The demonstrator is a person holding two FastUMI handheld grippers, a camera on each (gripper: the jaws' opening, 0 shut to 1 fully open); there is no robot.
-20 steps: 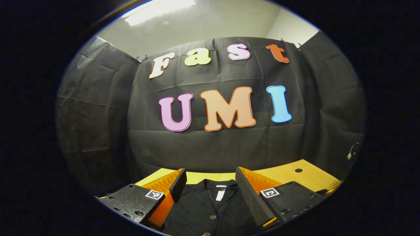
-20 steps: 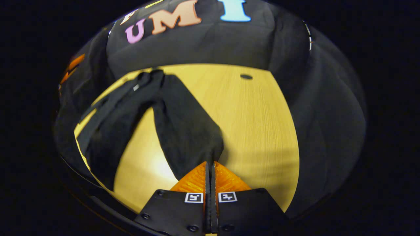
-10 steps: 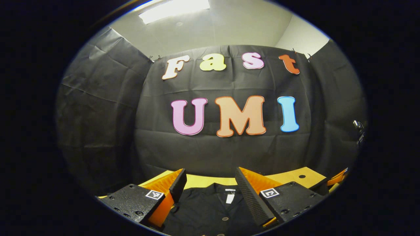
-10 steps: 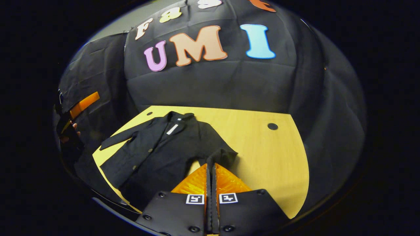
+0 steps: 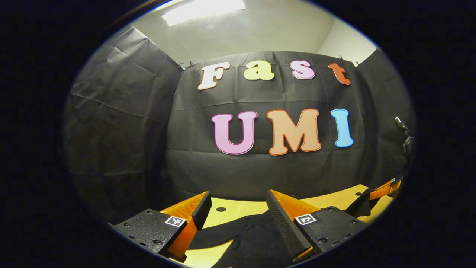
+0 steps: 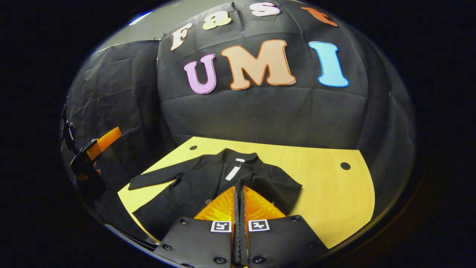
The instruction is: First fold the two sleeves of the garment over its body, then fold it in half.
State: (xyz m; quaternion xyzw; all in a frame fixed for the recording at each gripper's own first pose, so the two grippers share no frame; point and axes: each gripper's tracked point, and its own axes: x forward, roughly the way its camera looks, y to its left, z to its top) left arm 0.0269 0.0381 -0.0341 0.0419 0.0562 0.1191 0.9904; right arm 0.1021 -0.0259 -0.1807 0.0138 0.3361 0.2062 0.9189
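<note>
Left gripper view: looking along the left claw (image 5: pixel 238 198) toward the booth wall. Standing wide open, fingers well apart, gripping nothing and touching nothing. Hovering above the dark garment (image 5: pixel 256 238), which is lying flat on the yellow tabletop (image 5: pixel 230 216) at 6 o'clock, between and under the two fingers. Seeing the left-hand sleeve (image 5: pixel 210 240) stretching out toward 7 o'clock, not yet folded. Seeing the right claw (image 5: pixel 386 186) far off at 4 o'clock with dark cloth hanging from it.

Right gripper view: looking down along the right claw at the whole garment, spread at 6 to 8 o'clock with the collar (image 6: pixel 238 156) pointing away. Fingers pressed fully together, with the cuff of the right-hand sleeve (image 6: pixel 275 186) pinched between the tips, as far as can be told. Sleeve doubled over the body, its fold running toward 4 o'clock. Seeing the left claw at 9 o'clock, held by a hand (image 6: pixel 83 175), well apart from the cloth.

Judging the step in hand: laying the first sleeve over the body, with the second sleeve and the half fold not yet done. For doing it well:
- lowering the cuff onto the chest, just beside the row of buttons, before opening;
- pulling lightly toward 9 o'clock, for a straight fold at the shoulder;
- opening only when the cloth is resting flat, then lifting straight up, to avoid dragging the sleeve back;
- bringing the left claw down to the other cuff at 8 o'clock after that.
</note>
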